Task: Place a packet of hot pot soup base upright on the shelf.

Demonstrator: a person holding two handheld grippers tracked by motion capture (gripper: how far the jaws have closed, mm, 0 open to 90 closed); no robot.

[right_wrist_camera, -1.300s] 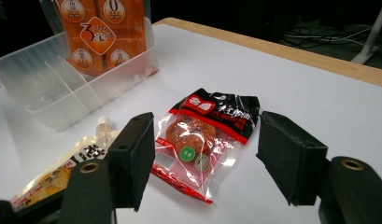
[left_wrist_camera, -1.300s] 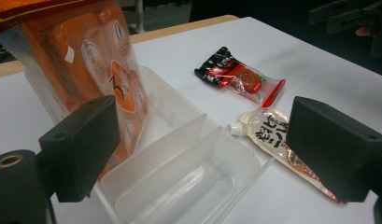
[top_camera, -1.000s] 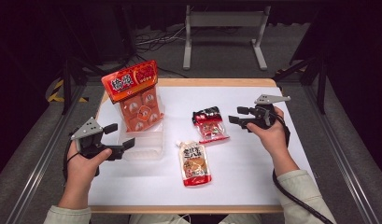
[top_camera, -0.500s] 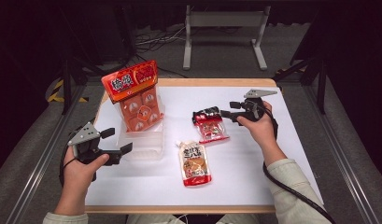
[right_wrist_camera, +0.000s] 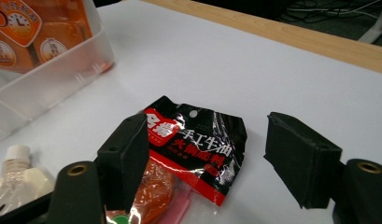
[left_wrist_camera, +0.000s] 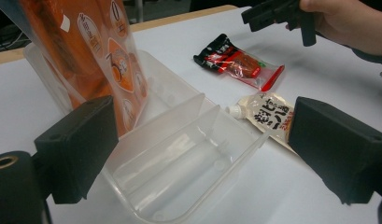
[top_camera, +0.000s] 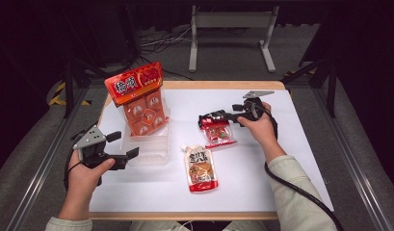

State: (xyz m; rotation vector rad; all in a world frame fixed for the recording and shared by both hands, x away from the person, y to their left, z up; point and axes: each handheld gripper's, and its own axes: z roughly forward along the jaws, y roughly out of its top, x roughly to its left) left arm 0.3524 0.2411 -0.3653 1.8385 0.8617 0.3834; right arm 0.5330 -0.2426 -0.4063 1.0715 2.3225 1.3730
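At the left edge of the white table [top_camera: 262, 159], the left gripper [top_camera: 121, 150] hovers beside the clear plastic divided bin [top_camera: 145, 150] with its jaws wide apart and nothing between them. That bin has thin ribs splitting it into slots; the large orange snack bag [top_camera: 139, 98] stands upright in the far slot, leaning a little, while the nearer slots in the left gripper view hold nothing. In front of the bin and just apart from it lies the spouted sauce pouch [top_camera: 200, 166], flat on the table with its cap toward the bin. Further right lies the red-and-black snack packet [top_camera: 216, 127], the thing being reached for: a flat foil-film sachet with a black header, a hang hole and a see-through lower part showing orange pieces. It looks light, limp and crinkly, with a glossy film that may slide between hard pads, and the contents could crush if squeezed over the filled part. The flat sealed header at the top edge seems the best place to pinch, since it is thin, stiff enough and free of contents. The right gripper [top_camera: 218, 115] is at that black end; its jaws have just been opening and stand wide, straddling the header without pressing it.
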